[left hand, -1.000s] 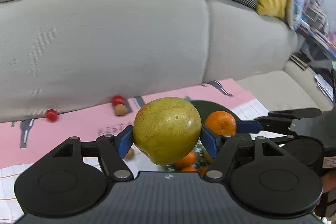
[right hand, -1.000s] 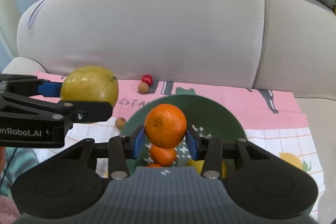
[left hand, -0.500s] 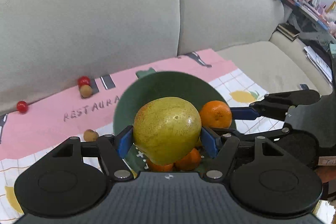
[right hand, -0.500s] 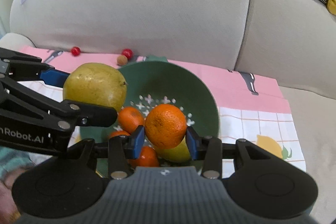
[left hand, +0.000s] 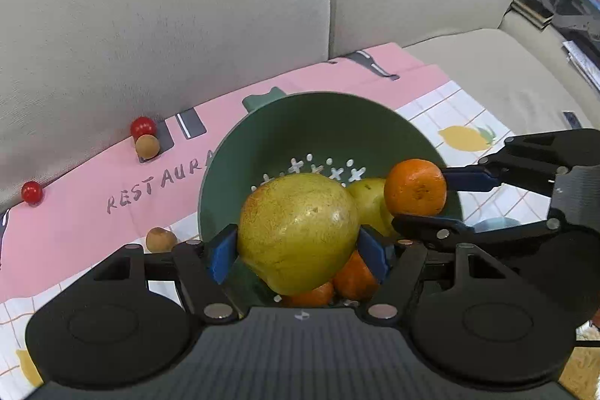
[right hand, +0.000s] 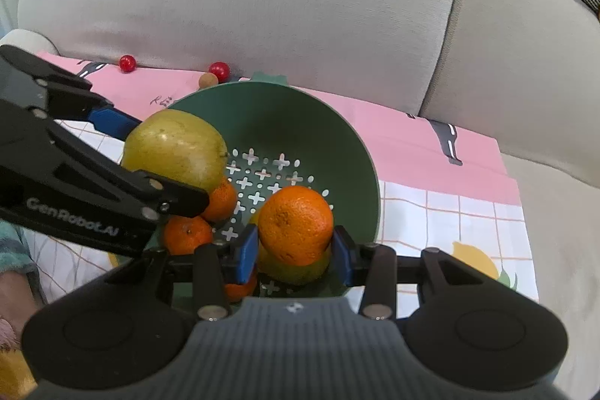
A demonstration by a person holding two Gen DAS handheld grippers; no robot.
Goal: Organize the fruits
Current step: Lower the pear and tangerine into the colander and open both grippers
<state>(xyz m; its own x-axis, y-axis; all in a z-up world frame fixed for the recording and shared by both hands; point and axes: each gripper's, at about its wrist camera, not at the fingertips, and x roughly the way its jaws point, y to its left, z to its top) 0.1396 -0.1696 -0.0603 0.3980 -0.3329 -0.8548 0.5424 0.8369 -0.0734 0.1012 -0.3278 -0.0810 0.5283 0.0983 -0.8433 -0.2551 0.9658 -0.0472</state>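
Observation:
My left gripper [left hand: 298,255] is shut on a large yellow-green pear [left hand: 296,229] and holds it over the near left part of a green colander bowl [left hand: 318,122]. My right gripper [right hand: 296,252] is shut on an orange mandarin [right hand: 295,223] just above the bowl's near side. Both held fruits show in the other view too: the pear [right hand: 174,145] on the left, the mandarin [left hand: 414,186] on the right. In the bowl [right hand: 330,137] lie several mandarins [right hand: 186,234] and another yellow-green fruit [left hand: 369,207].
The bowl rests on a pink and checked cloth [left hand: 82,201] spread on a beige sofa [left hand: 187,6]. Two red cherry tomatoes [left hand: 143,127] [left hand: 32,192] and two small brown fruits [left hand: 147,146] [left hand: 160,239] lie on the cloth left of the bowl. Sofa cushions rise right behind.
Both grippers have come down and forward over the bowl with their fruits still gripped. The bowl's inside and the fruit lying in it have come into view.

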